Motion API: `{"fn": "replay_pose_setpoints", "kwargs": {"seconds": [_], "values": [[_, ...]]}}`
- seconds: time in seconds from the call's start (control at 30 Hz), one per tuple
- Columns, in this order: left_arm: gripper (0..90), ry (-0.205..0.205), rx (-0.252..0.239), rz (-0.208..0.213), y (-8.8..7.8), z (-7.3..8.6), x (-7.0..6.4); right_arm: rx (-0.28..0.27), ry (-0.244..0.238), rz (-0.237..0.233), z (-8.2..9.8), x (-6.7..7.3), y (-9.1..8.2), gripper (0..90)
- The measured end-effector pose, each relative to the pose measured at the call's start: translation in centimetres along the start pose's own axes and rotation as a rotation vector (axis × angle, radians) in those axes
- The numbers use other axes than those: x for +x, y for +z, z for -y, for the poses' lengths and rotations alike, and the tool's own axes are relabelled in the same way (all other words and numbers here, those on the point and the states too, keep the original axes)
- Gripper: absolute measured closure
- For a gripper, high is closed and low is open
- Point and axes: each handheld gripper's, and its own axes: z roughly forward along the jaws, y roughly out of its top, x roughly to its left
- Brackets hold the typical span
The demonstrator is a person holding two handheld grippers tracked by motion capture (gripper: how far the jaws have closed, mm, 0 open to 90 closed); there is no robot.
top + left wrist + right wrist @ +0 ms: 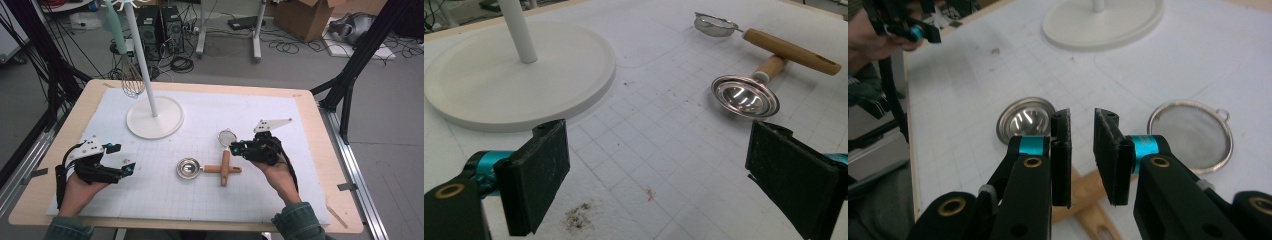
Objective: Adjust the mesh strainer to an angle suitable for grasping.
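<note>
A small metal cup (pixel 188 168) with a wooden handle lies on the white gridded mat (pixel 280 190). A mesh strainer (pixel 227 137) lies across it, so the two wooden handles (pixel 226 169) form a cross. My right gripper (pixel 233 148) hovers just right of the strainer; in the right gripper view its jaws (pixel 1082 145) stand a narrow gap apart with nothing between the pads, over the handles (pixel 1088 190), between the cup (pixel 1025 119) and the strainer (pixel 1192 135). My left gripper (pixel 124 158) rests at the mat's left, wide open (pixel 658 150) and facing the cup (pixel 746 96).
A white stand with a round base (pixel 155 117) rises at the mat's back left, and a wire whisk (pixel 132 80) hangs beside its pole. The wooden table edge (pixel 340 165) runs close on the right. Cables and boxes lie on the floor beyond.
</note>
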Motion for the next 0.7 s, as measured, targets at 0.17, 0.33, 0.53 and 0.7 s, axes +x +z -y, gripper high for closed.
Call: {"fn": "replay_pose_setpoints", "kwargs": {"seconds": [0.17, 0.33, 0.53, 0.7], "values": [[11.0, 0.004, 0.002, 0.004, 0.1, 0.0, -0.2, 0.003, 0.010, 0.013, 1.3, 0.1, -0.1, 81.5], [11.1, 0.007, -0.002, 0.002, 0.1, -0.1, -0.2, 0.010, 0.022, 0.013, 2.1, 0.2, 0.1, 83.3], [11.0, 0.012, 0.000, 0.005, 0.2, -0.1, -0.3, 0.021, 0.023, 0.018, 2.7, 0.1, 0.3, 85.3], [11.0, 0.011, 0.001, 0.004, 0.2, -0.1, -0.3, 0.027, 0.023, 0.017, 3.1, 0.2, 0.5, 86.8]]}}
